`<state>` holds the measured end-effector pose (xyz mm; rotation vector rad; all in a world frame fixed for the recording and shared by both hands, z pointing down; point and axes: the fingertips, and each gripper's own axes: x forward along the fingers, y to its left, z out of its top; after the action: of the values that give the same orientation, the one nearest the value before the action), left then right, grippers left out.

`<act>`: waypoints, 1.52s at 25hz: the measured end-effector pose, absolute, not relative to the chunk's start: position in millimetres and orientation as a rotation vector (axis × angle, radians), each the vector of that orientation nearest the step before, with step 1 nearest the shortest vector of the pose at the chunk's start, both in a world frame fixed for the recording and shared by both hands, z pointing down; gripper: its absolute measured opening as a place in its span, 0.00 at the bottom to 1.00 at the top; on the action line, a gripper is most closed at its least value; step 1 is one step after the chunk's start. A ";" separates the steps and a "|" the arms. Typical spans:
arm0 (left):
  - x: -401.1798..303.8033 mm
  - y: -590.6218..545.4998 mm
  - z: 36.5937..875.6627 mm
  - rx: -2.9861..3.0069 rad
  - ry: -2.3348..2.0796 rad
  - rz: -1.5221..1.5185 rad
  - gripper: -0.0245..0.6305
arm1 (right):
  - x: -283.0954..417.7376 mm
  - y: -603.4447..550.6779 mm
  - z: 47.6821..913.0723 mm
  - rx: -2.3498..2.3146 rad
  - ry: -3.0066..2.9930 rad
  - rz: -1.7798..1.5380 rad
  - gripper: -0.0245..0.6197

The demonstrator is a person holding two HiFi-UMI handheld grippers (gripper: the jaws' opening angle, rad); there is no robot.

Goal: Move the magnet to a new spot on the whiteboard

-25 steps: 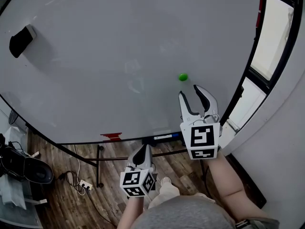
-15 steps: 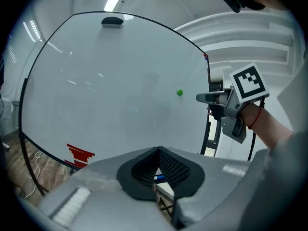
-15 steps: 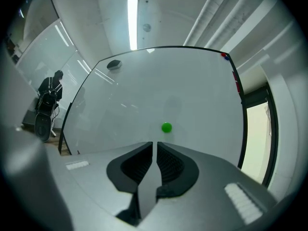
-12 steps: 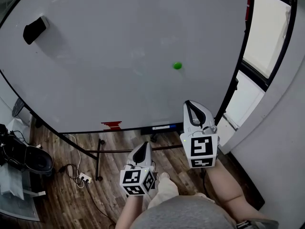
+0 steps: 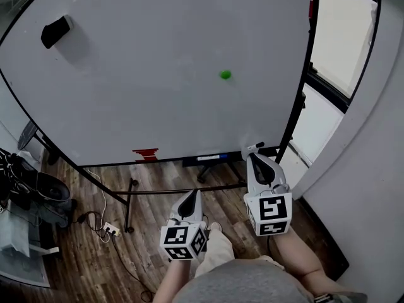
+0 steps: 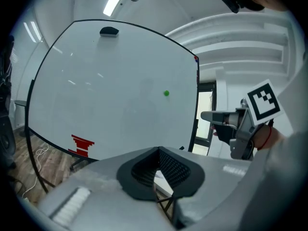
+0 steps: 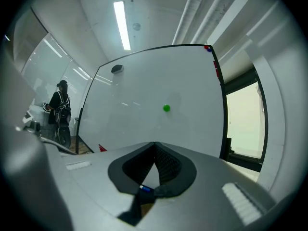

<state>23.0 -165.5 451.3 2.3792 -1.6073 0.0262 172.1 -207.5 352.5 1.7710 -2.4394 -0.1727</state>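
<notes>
Evidently done — the right gripper (image 5: 252, 153), jaws just closed on nothing, has drawn back from the whiteboard (image 5: 139, 74), leaving the green magnet (image 5: 225, 75) stuck there; the left gripper (image 5: 191, 196) is closed too.

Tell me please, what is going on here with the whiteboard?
A person stands before the whiteboard with a gripper in each hand. The green magnet sticks to the board, right of its middle, and nothing touches it. The right gripper is held low, away from the board; its jaws have just been closing, with nothing between them, and are now shut. The left gripper is also low, shut and empty.
</notes>
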 end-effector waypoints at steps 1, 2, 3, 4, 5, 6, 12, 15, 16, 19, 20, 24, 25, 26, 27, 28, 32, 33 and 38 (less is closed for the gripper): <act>25.4 -160.6 452.2 2.378 -1.604 0.027 0.04 | 173.3 -199.8 358.0 1.756 -2.444 -0.157 0.04; 27.9 -155.7 453.0 2.378 -1.600 0.029 0.04 | 174.7 -192.1 364.0 1.742 -2.447 -0.144 0.04; 30.3 -150.9 453.4 2.378 -1.596 0.029 0.04 | 176.7 -184.8 370.3 1.732 -2.446 -0.135 0.04; 32.5 -146.1 453.6 2.378 -1.592 0.029 0.04 | 179.6 -177.9 377.3 1.727 -2.440 -0.128 0.04; 34.4 -141.4 453.9 2.378 -1.589 0.028 0.04 | 183.1 -171.3 384.7 1.726 -2.432 -0.122 0.04; 35.9 -136.9 454.7 2.377 -1.587 0.028 0.04 | 186.8 -165.1 392.2 1.726 -2.424 -0.112 0.04; 39.6 -112.7 465.5 2.360 -1.586 0.042 0.04 | 201.1 -136.1 428.3 1.712 -2.430 -0.010 0.04; 39.3 -99.5 471.7 2.353 -1.583 0.057 0.04 | 205.1 -123.9 437.6 1.707 -2.436 0.016 0.04; 38.8 -95.2 474.4 2.347 -1.583 0.063 0.04 | 206.7 -120.3 440.4 1.705 -2.432 0.024 0.04; 38.5 -84.7 481.1 2.331 -1.581 0.074 0.04 | 211.2 -111.4 445.7 1.704 -2.422 0.041 0.04; 39.1 -82.1 482.5 2.329 -1.580 0.077 0.04 | 212.2 -109.3 446.1 1.704 -2.421 0.043 0.04; 42.2 -74.2 484.6 2.331 -1.572 0.090 0.04 | 214.1 -102.0 445.8 1.694 -2.426 0.050 0.04; 42.8 -72.6 484.5 2.332 -1.571 0.093 0.04 | 213.9 -100.0 446.2 1.685 -2.428 0.056 0.04; 43.3 -71.2 484.3 2.334 -1.570 0.095 0.04 | 213.8 -98.1 446.8 1.677 -2.427 0.062 0.04; 43.9 -70.0 483.8 2.336 -1.569 0.096 0.04 | 213.8 -96.3 447.2 1.670 -2.424 0.065 0.04; 44.3 -68.9 483.2 2.337 -1.569 0.097 0.04 | 213.6 -94.7 447.0 1.663 -2.423 0.065 0.04; 46.6 -64.7 480.7 2.344 -1.562 0.102 0.04 | 212.0 -89.0 442.6 1.655 -2.438 0.067 0.04; 47.6 -63.8 480.3 2.347 -1.559 0.104 0.04 | 211.9 -87.7 441.3 1.654 -2.442 0.067 0.04; 52.3 -61.9 476.6 2.367 -1.545 0.107 0.04 | 214.6 -83.0 440.7 1.654 -2.445 0.072 0.04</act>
<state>52.3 -61.9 476.6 2.3671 -1.5453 0.1073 214.6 -83.0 440.7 1.6545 -2.4450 0.0715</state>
